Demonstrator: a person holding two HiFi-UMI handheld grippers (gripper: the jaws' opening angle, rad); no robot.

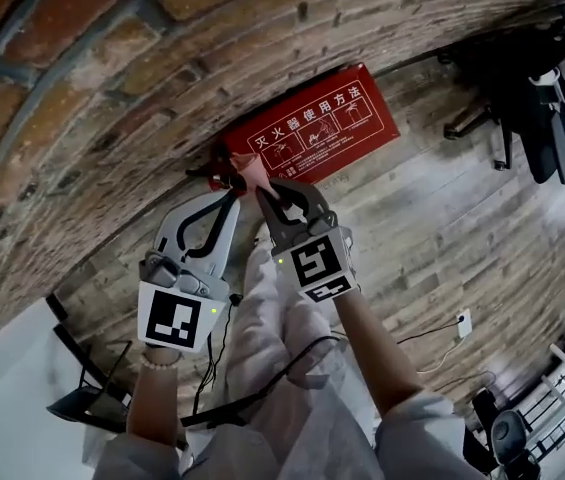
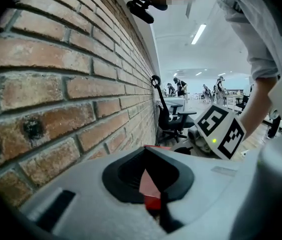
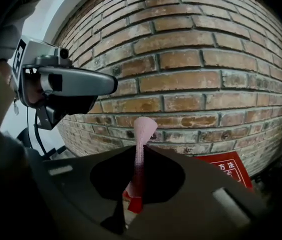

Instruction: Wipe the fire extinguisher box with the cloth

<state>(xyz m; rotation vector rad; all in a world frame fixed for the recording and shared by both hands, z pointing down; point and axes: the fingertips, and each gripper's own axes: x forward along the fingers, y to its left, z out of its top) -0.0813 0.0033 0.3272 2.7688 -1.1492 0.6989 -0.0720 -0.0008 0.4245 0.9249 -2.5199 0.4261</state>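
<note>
The red fire extinguisher box with white print lies at the foot of the brick wall; its corner also shows in the right gripper view. A small pink cloth hangs just in front of the box's left end. My right gripper is shut on the cloth, which stands up as a thin twisted strip from the closed jaws. My left gripper sits close beside it, jaws together, with a pink sliver of cloth pinched between them.
A black office chair stands on the wooden floor at the right. Cables and a white socket lie on the floor near the person's legs. A dark frame stands at the lower left by the wall.
</note>
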